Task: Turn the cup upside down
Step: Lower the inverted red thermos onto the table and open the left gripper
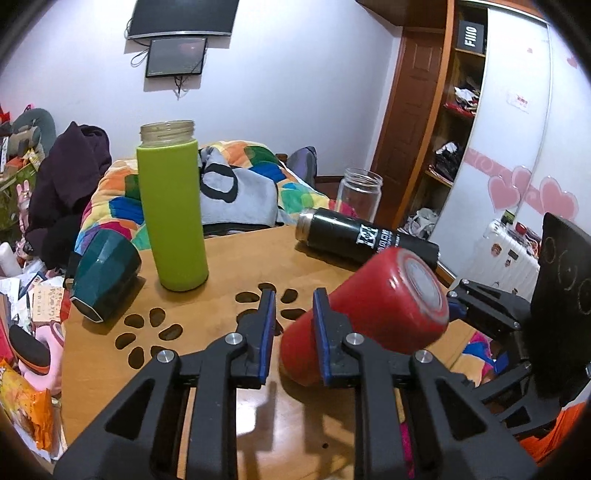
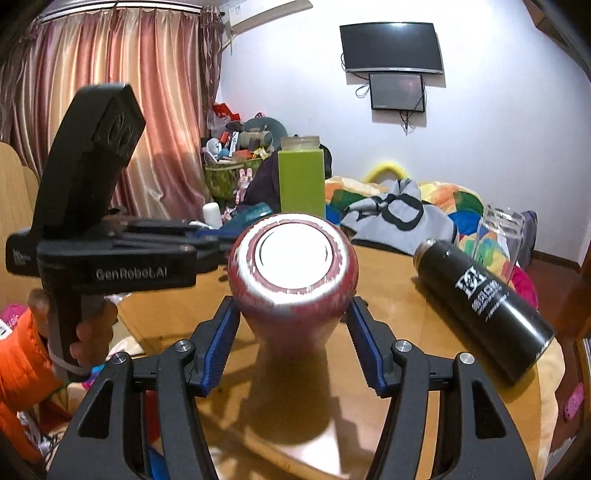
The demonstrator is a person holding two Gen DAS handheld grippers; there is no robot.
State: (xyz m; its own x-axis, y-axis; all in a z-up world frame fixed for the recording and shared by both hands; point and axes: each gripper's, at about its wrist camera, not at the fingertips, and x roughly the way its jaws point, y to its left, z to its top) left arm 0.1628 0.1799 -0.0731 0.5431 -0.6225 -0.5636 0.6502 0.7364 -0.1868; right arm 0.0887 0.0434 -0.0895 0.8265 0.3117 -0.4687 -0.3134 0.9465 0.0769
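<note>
We are gripping the red cup (image 2: 291,269) in the right gripper (image 2: 291,332), base tipped up, above the near table (image 2: 424,332). Left gripper (image 1: 293,325) is hanging empty, unclenched. Flip partway; setting down remains.

"GenRobot.AI" on left gripper (image 2: 218,240); "FIIIO" on shelf box (image 1: 471,36).

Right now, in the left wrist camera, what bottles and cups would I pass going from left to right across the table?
Dark green cup lying on its side → tall green bottle standing open → black bottle lying down → red cup tilted, held by the right tongs.
</note>
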